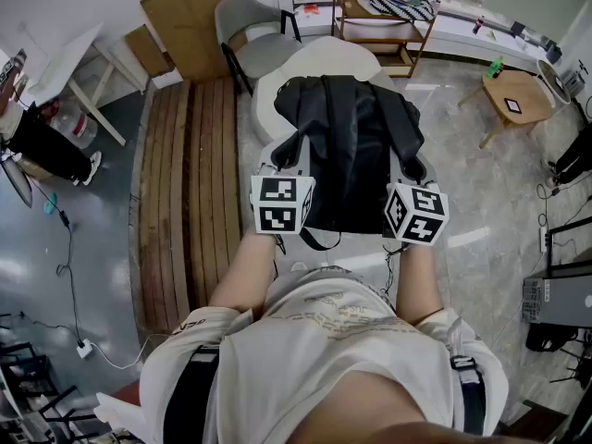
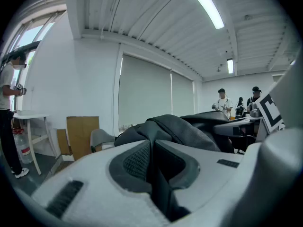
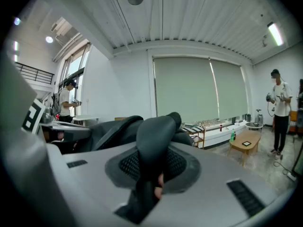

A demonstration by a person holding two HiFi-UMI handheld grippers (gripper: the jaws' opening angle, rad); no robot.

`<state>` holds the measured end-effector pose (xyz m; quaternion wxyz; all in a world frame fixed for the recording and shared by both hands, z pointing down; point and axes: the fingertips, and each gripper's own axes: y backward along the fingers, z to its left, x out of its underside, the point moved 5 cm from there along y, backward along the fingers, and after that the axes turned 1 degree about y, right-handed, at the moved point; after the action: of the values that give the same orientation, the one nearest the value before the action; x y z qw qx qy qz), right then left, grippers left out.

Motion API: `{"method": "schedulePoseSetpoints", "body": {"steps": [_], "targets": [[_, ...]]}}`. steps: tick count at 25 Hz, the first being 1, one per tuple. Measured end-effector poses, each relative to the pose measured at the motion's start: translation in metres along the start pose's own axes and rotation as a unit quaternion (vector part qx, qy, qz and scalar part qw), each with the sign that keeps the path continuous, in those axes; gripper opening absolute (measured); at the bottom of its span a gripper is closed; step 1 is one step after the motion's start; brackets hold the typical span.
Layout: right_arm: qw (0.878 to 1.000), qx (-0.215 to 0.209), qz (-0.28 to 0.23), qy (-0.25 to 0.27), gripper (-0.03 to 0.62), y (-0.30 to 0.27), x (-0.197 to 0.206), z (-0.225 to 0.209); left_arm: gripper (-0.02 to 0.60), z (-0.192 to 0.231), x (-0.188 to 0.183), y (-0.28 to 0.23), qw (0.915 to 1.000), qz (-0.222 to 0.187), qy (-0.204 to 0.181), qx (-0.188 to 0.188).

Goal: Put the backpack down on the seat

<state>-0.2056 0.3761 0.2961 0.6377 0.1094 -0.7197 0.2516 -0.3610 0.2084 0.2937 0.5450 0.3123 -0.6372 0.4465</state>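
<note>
Left gripper (image 2: 151,148) is squeezed tight on a flat black strap (image 2: 160,190) of the big, black, soft cloth backpack (image 1: 347,146). Right gripper (image 3: 152,167) is clamped on a fat, puffy black shoulder strap (image 3: 156,134) of the same bag. Each strap is pinched between dark, bumpy pads (image 2: 135,162) set in smooth grey jaws.

The backpack is right in front of the person. It is over the white, round, smooth seat (image 1: 324,58), and its back with the two straps faces up. The seat shows all around the top and sides of the bag.

I think the job is almost done. The bag is already in the right place, over the seat. I cannot tell if it is fully resting on the seat or hanging a little from the straps. What is left is to lower it all the way and then let go of both straps.

The bag looks floppy and a bit shiny, with folds in the cloth. It will likely sag and spread out when it is let go. The seat looks firm and curved like a shell.
</note>
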Motion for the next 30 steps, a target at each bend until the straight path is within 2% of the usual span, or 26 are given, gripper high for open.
{"method": "schedulePoseSetpoints", "body": {"steps": [9,22,30], "targets": [[1.000,0.003,0.000,-0.020,0.083,-0.002,0.004,-0.033,0.043,-0.028,-0.004,-0.020,0.9999,0.004,-0.011,0.004],[0.998,-0.022,-0.034,-0.037,0.081,0.008,-0.004,-0.079,0.043,-0.073,-0.019,-0.030,0.9995,-0.026,-0.015,-0.011],[0.998,-0.044,-0.024,-0.047,0.080,0.006,0.000,-0.089,0.043,-0.080,-0.013,-0.035,0.9995,-0.023,-0.001,-0.020]]}}
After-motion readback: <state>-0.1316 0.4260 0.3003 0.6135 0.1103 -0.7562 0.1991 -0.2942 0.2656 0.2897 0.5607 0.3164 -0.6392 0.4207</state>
